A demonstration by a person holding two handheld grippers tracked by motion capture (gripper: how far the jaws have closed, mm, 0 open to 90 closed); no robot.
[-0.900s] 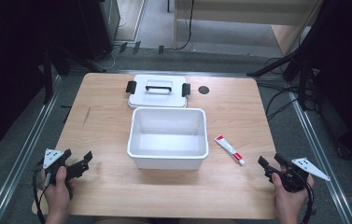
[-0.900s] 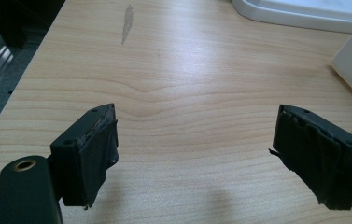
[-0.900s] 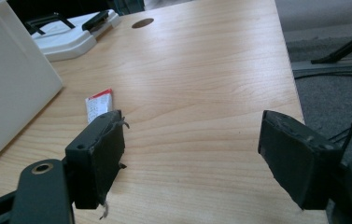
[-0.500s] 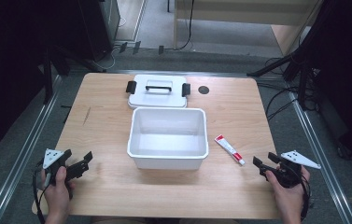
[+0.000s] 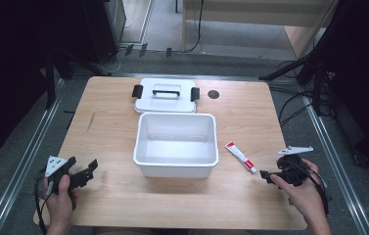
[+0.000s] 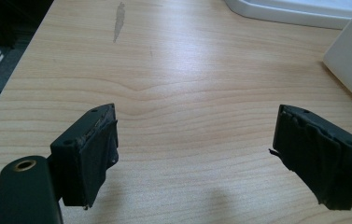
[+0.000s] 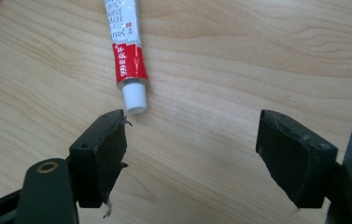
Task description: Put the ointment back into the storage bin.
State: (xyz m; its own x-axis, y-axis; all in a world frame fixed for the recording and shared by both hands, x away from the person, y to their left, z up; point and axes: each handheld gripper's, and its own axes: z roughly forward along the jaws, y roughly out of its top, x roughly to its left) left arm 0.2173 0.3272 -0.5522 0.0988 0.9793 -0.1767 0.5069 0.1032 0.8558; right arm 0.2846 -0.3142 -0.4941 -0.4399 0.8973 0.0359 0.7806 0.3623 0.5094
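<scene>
Your right gripper [image 5: 266, 175] sits near the table's [image 5: 113, 127] near right corner, jaws spread wide with nothing between them, the tube of ointment [image 5: 240, 156] lying flat just beyond it. In the right gripper view the tube's white cap [image 7: 134, 100] lies just past one fingertip [image 7: 106, 140], apart from it. The tube rests just right of the open white storage box [image 5: 176, 145], whose lid [image 5: 165, 96] lies behind it. Your left gripper [image 5: 90, 169] rests at the near left, jaws apart over bare wood, holding nothing.

Tube [image 7: 126, 51] cut off by the right gripper view's top edge, its small print unreadable
</scene>
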